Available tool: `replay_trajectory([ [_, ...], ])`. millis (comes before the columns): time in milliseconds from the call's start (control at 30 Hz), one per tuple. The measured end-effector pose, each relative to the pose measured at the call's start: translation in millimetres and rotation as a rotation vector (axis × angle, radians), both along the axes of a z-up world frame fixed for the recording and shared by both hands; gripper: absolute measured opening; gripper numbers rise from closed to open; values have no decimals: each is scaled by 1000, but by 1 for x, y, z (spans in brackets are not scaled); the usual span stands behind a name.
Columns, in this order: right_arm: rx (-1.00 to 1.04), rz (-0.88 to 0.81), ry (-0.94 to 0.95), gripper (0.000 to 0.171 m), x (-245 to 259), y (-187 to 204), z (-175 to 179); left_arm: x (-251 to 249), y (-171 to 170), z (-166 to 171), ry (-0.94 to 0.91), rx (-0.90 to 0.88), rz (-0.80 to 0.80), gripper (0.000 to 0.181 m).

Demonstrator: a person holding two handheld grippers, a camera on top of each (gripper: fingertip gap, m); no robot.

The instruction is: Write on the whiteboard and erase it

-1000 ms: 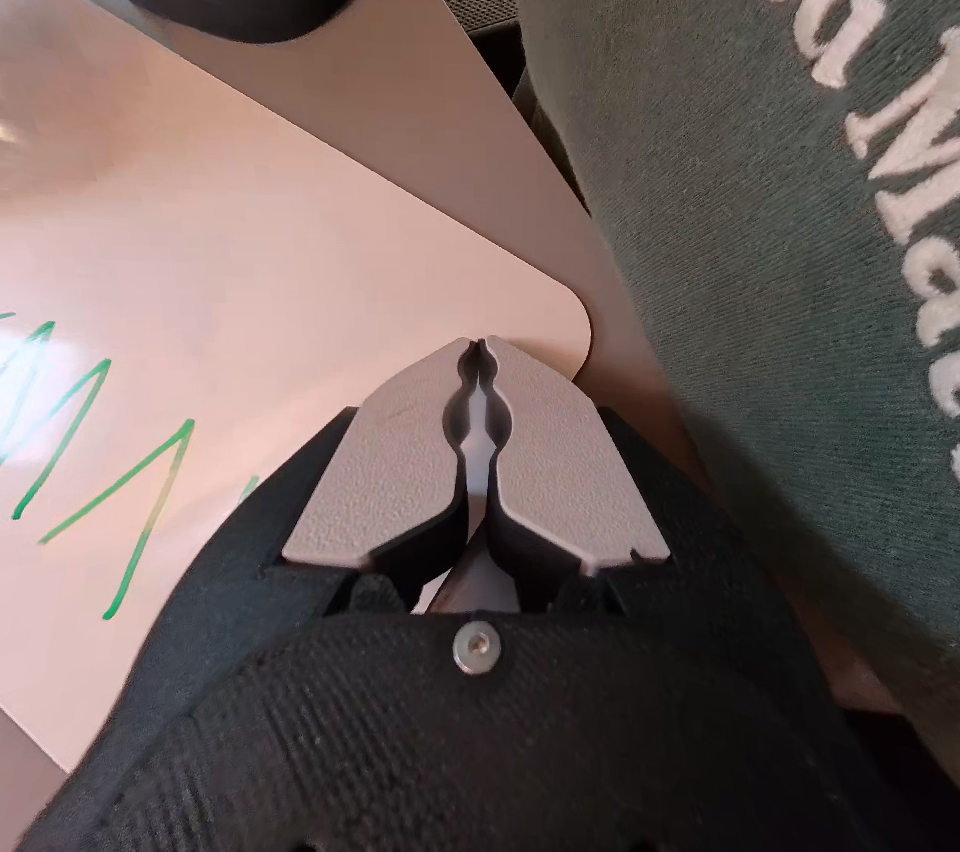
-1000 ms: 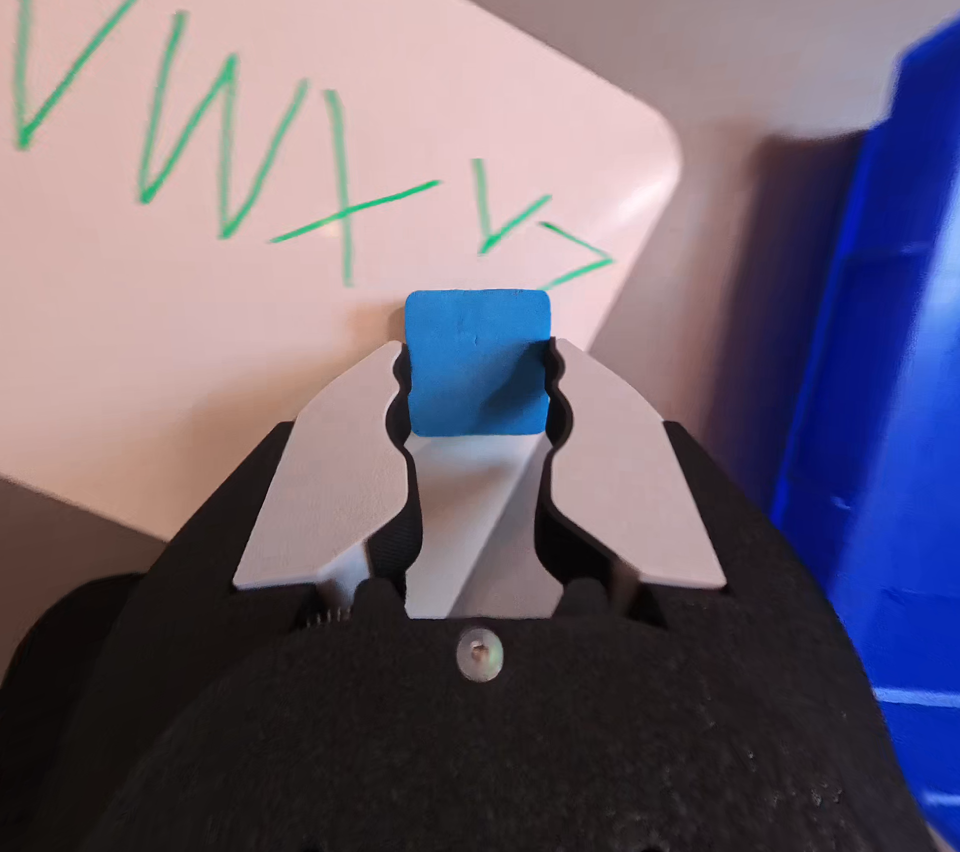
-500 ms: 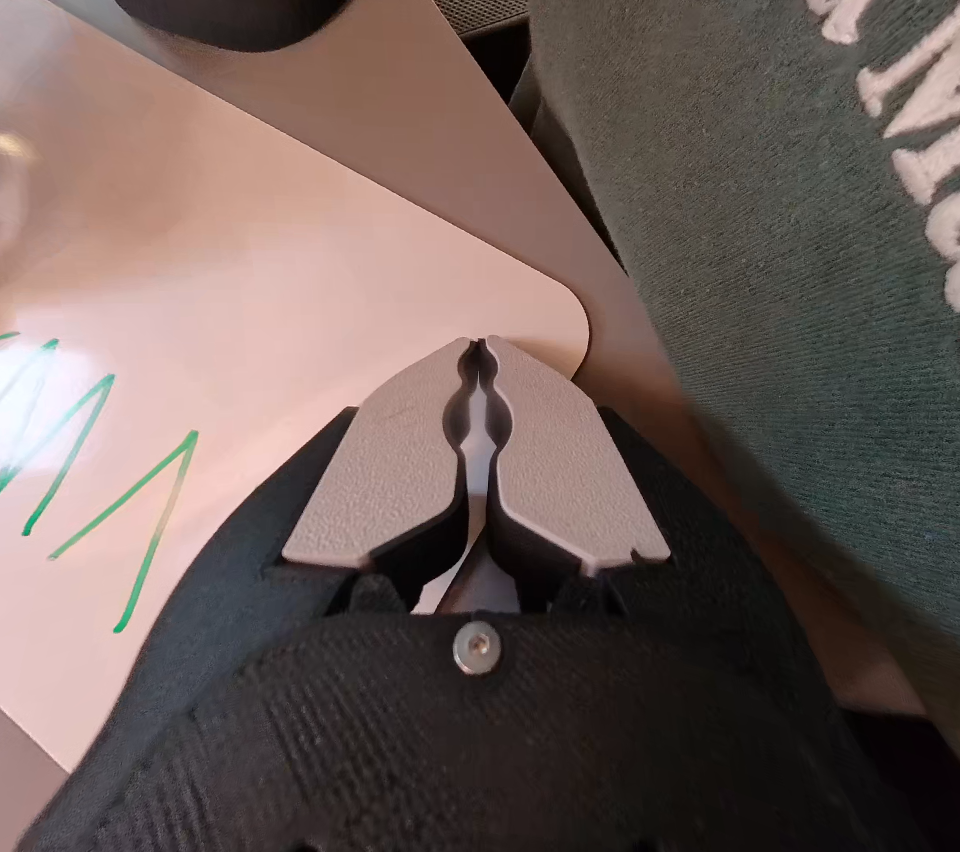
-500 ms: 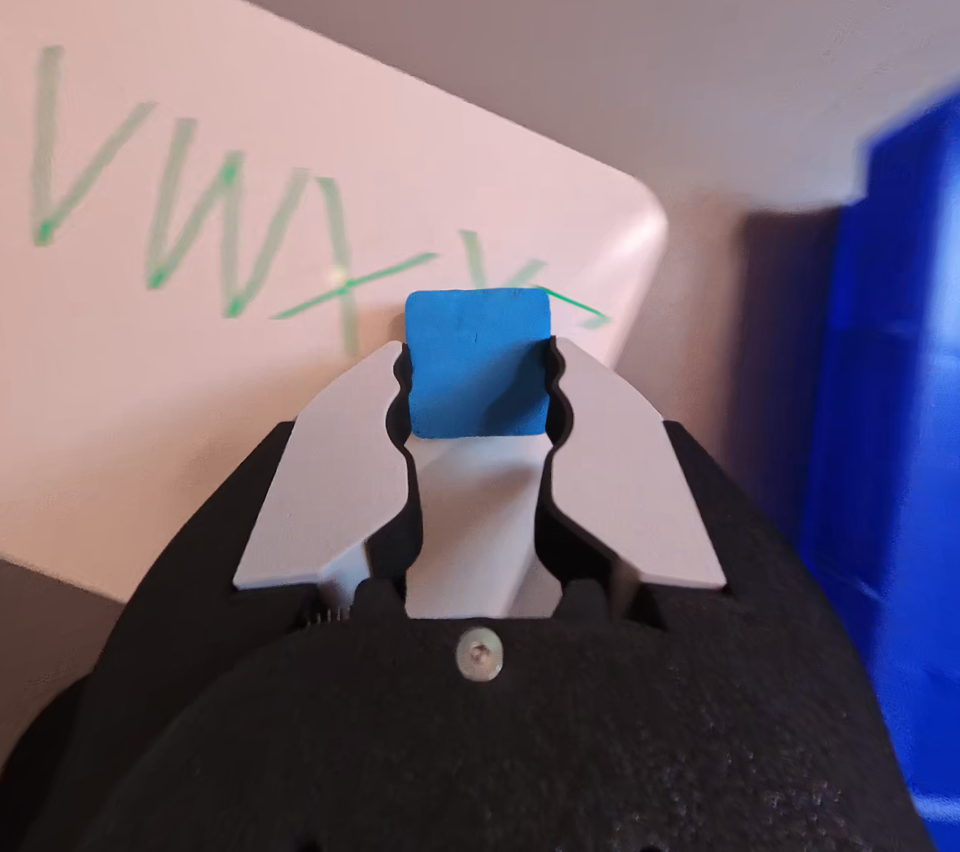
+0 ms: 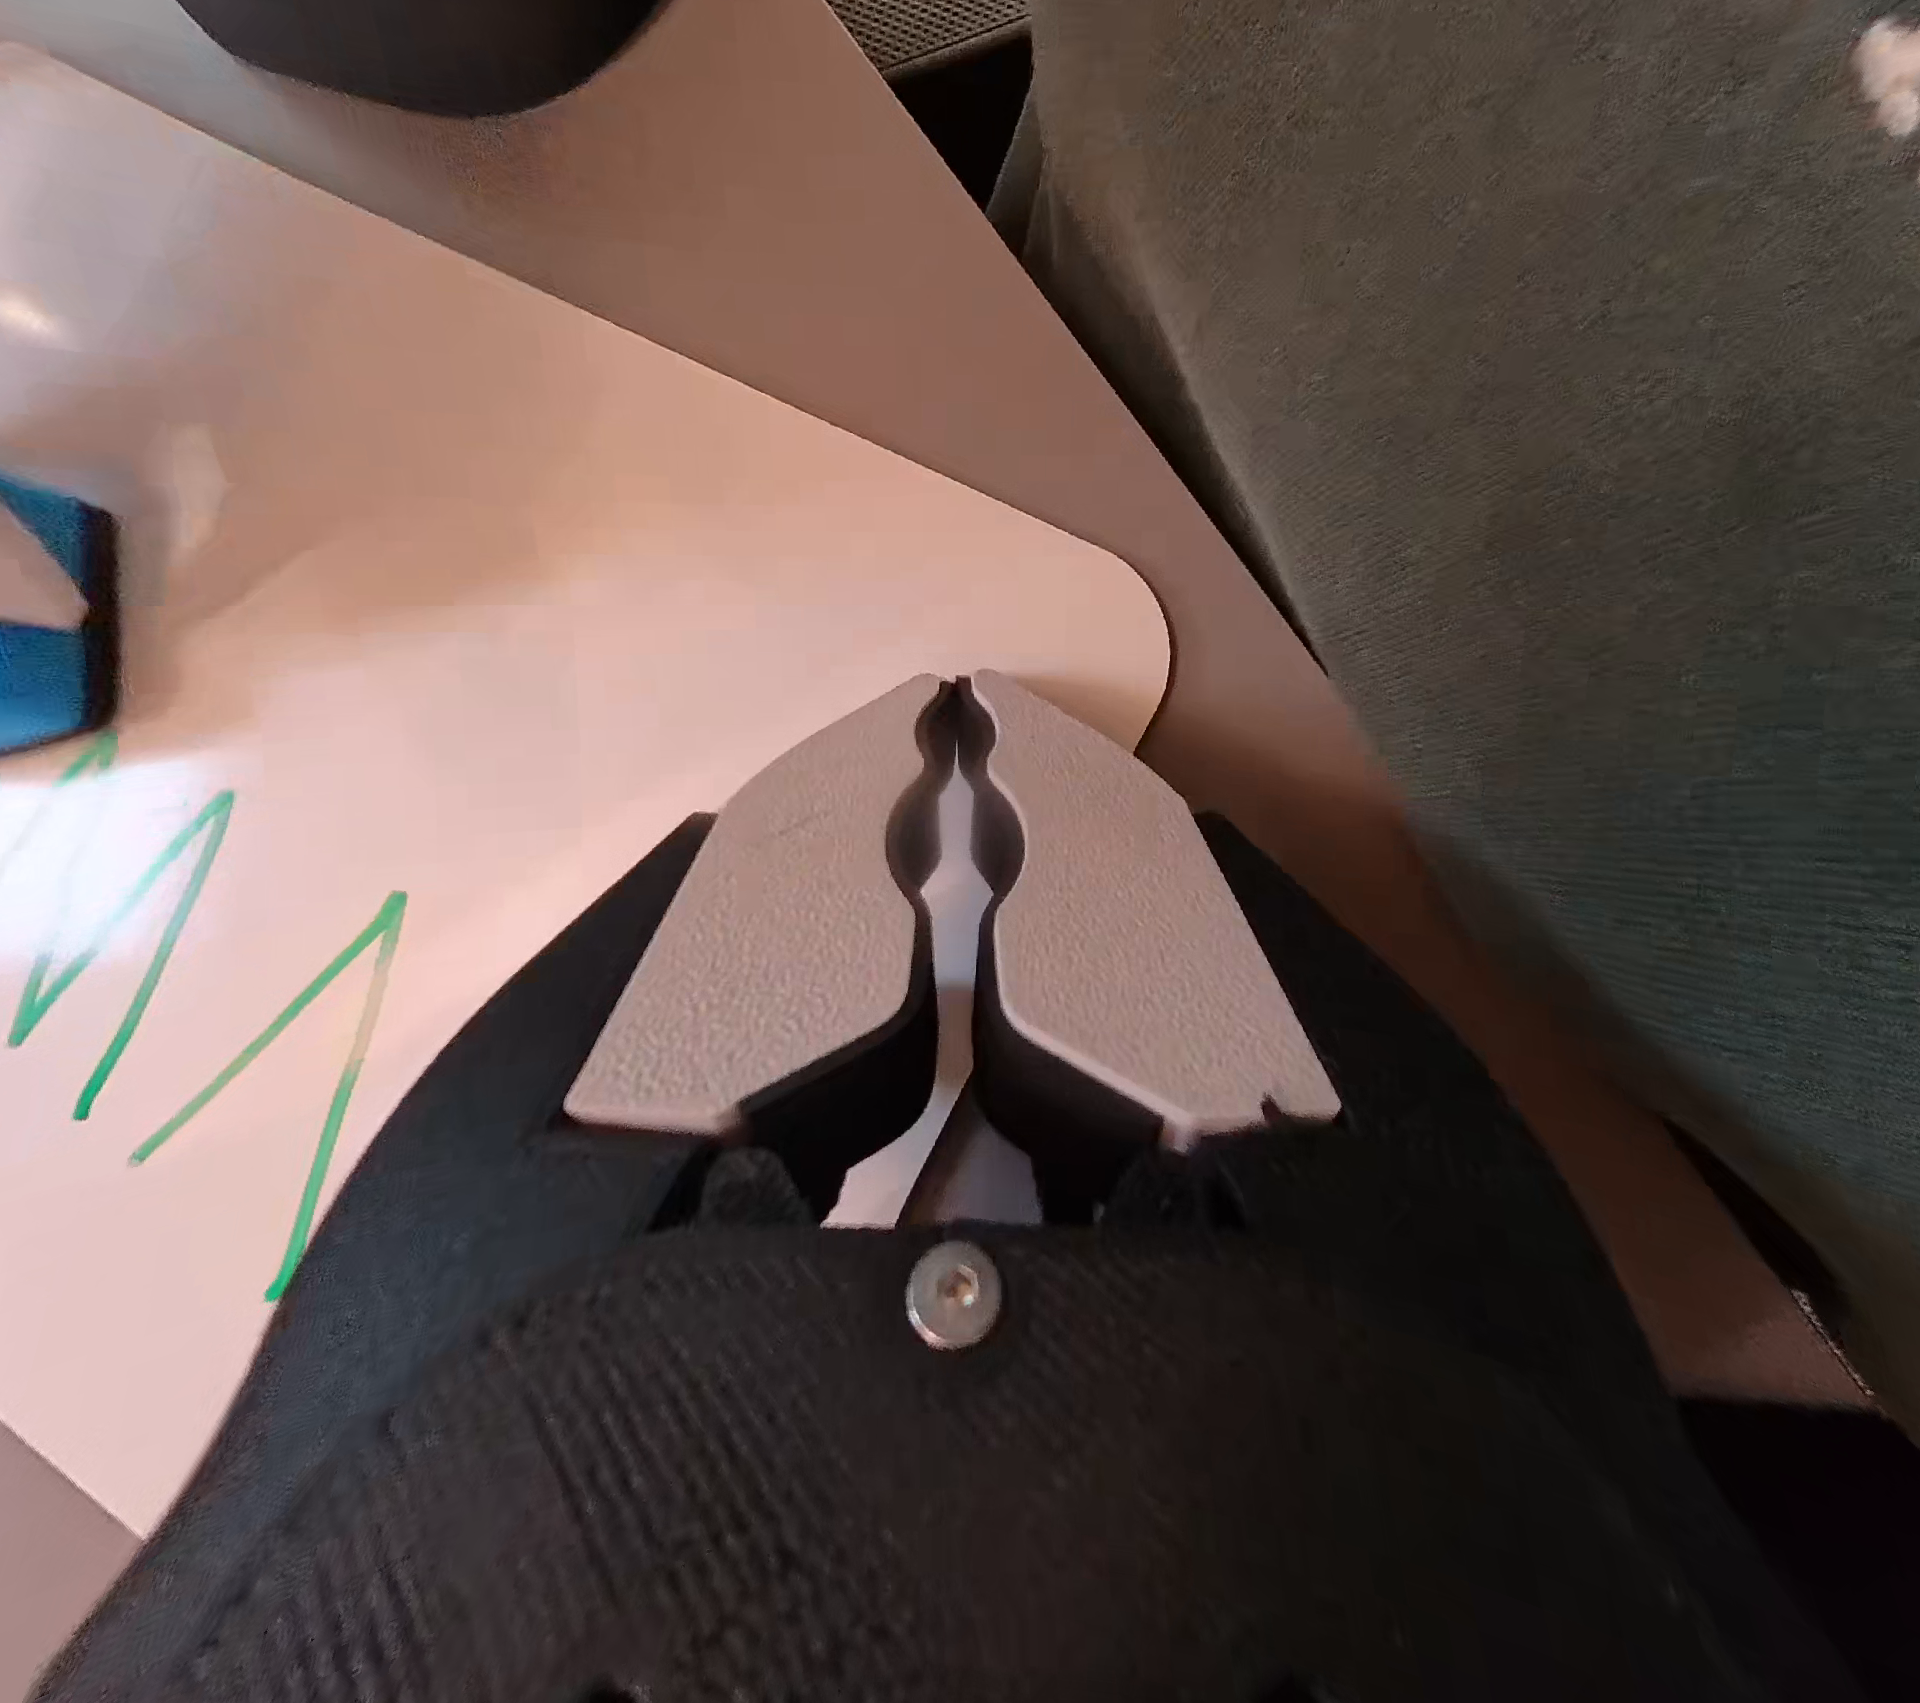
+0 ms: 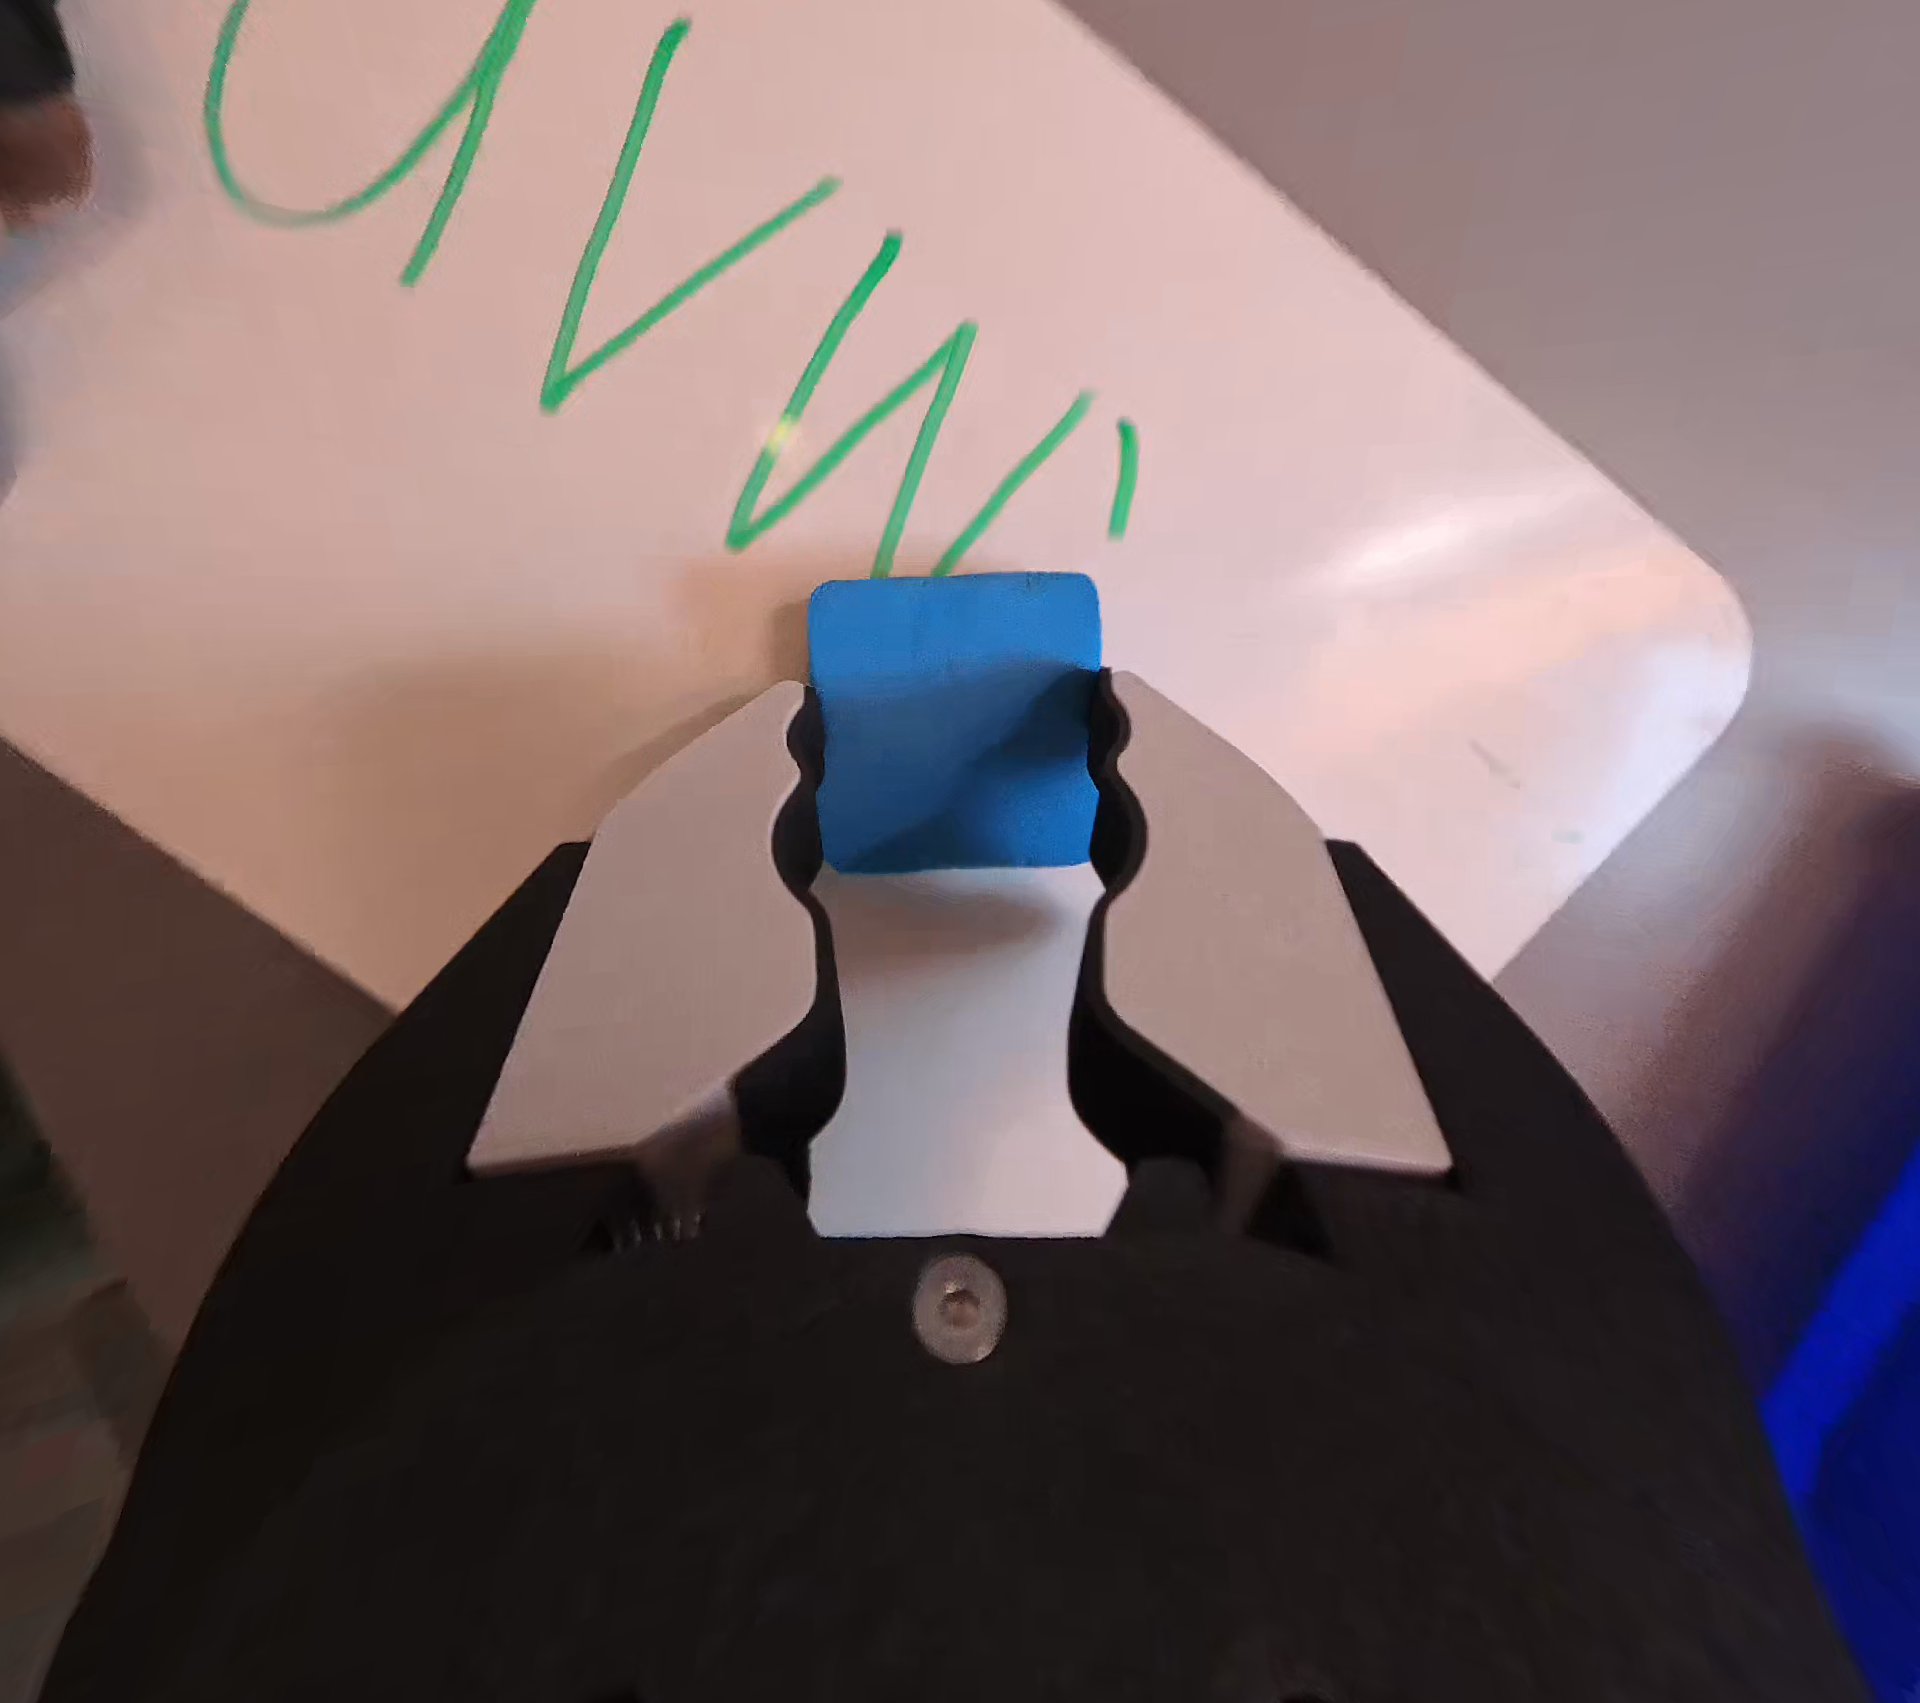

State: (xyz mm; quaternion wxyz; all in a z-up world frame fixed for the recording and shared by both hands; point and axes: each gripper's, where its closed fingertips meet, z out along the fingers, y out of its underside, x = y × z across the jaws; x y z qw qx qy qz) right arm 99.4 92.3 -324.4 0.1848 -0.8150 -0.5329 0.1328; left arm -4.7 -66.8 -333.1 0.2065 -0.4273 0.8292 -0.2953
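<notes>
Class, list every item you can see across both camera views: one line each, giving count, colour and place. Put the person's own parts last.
whiteboard: one, white, flat on the table
marker strokes: several, green, across the whiteboard
eraser: one, blue, on the whiteboard beside the strokes
table: one, beige, under the whiteboard
bin: one, blue, right edge of the right view
sweatshirt: one, green, at the table edge
right hand-held gripper: one, grey and black, clamping the eraser
left hand-held gripper: one, grey and black, shut, over the whiteboard corner

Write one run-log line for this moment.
stage: erasing | right gripper: shut on blue eraser, on whiteboard at green marks | left gripper: shut, empty, over board corner
</notes>
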Motion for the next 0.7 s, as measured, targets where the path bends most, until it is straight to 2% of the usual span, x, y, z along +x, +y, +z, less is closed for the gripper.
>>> replay_trajectory([
  [33, -14, -35, -13, 50, 13, 5, 0, 0, 0, 0, -1, 2, -4, 1],
  [133, 38, -254, -27, 50, 53, 68, 0, -1, 0, 0, -5, 7, -14, 1],
  [200, 65, -253, 5, 50, 32, 80, 0, -1, 0, 0, -8, 21, -15, 1],
  [300, 22, 8, 38, 50, -26, 17, 0, -2, 4, 0, -11, 48, -2, 1],
  [367, 3, 113, 11, 50, -22, -17, 0, -3, 5, 0, -12, 39, 1, 0],
  [400, 9, 71, -3, 50, -7, -10, 0, -3, 5, 0, -13, 35, 0, 0],
  [500, 49, -215, -16, 50, 46, 63, -1, -3, 5, 0, -13, 41, -13, 1],
  [567, 66, -261, 17, 50, 34, 86, 0, -3, 5, 0, -13, 40, -7, 1],
  [633, 69, -85, 49, 50, -17, 53, 0, -3, 5, 0, -16, 42, 1, 0],
  [700, 48, 104, 30, 50, -49, -3, 0, -3, 6, 0, -16, 49, 5, 1],
])
